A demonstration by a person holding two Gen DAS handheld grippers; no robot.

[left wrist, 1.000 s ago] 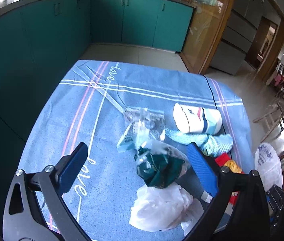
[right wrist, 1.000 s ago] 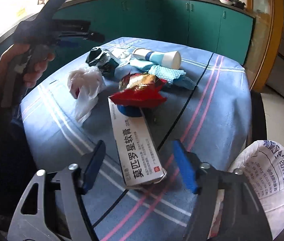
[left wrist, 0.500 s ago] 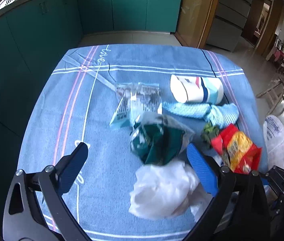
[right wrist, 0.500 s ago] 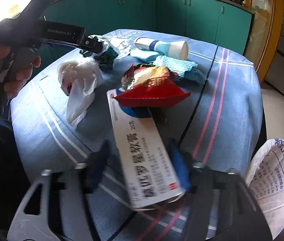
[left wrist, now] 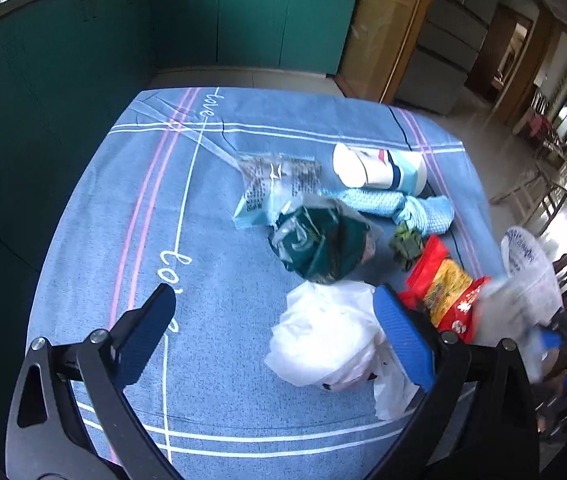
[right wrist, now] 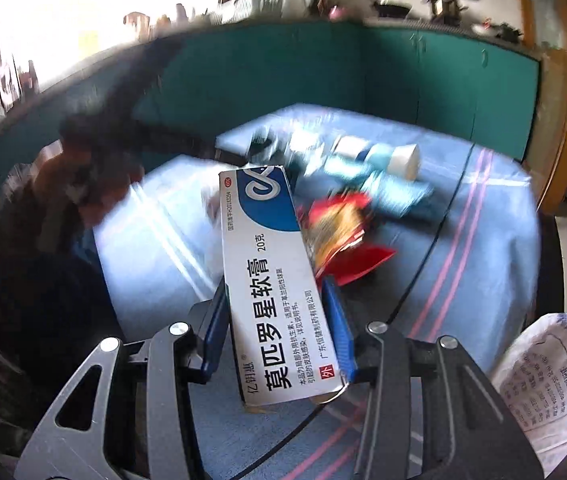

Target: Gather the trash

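My right gripper [right wrist: 275, 289] is shut on a white and blue medicine box [right wrist: 267, 236] and holds it tilted up above the blue tablecloth [right wrist: 463, 248]. A white trash sack [right wrist: 543, 384] stands open at the table's right side. My left gripper [left wrist: 271, 296] is open over the cloth with nothing between its fingers. A crumpled white plastic bag [left wrist: 323, 340] lies by its right finger. Beyond it lie a dark green wrapper [left wrist: 319, 244] and a red and yellow snack packet [left wrist: 443, 296].
Farther back on the tablecloth [left wrist: 123, 240] lie a clear printed packet [left wrist: 275, 188], a light blue knitted cloth [left wrist: 383, 204], a white and blue cup [left wrist: 379, 168] on its side and a small green scrap [left wrist: 405, 242]. Teal cabinets [left wrist: 243, 20] ring the table. The trash sack [left wrist: 531, 272] is at the right.
My right gripper has closed on the medicine box and lifted it off the cloth. The left gripper has drifted over the table, still open.
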